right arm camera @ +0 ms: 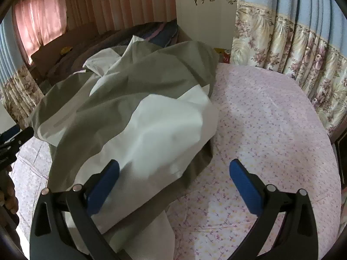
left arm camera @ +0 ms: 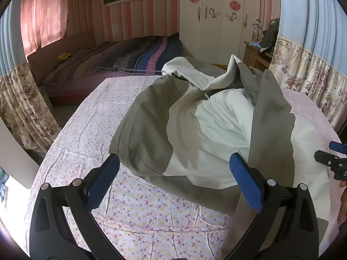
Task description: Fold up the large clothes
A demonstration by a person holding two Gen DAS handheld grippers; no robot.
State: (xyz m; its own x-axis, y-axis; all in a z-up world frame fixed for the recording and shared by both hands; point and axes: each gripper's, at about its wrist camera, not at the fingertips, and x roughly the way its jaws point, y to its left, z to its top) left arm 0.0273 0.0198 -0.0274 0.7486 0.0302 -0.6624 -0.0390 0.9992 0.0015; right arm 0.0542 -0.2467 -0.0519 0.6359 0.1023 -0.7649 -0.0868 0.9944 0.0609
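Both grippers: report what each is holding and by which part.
Nothing is held. The left gripper and right gripper are both open, hovering at the near edge of the crumpled grey-and-white jacket.

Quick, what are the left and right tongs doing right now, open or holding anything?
Left tongs: open, empty, poised over the jacket's near edge.
Right tongs: open, empty, the jacket's hem lies between the jaws, not pinched.
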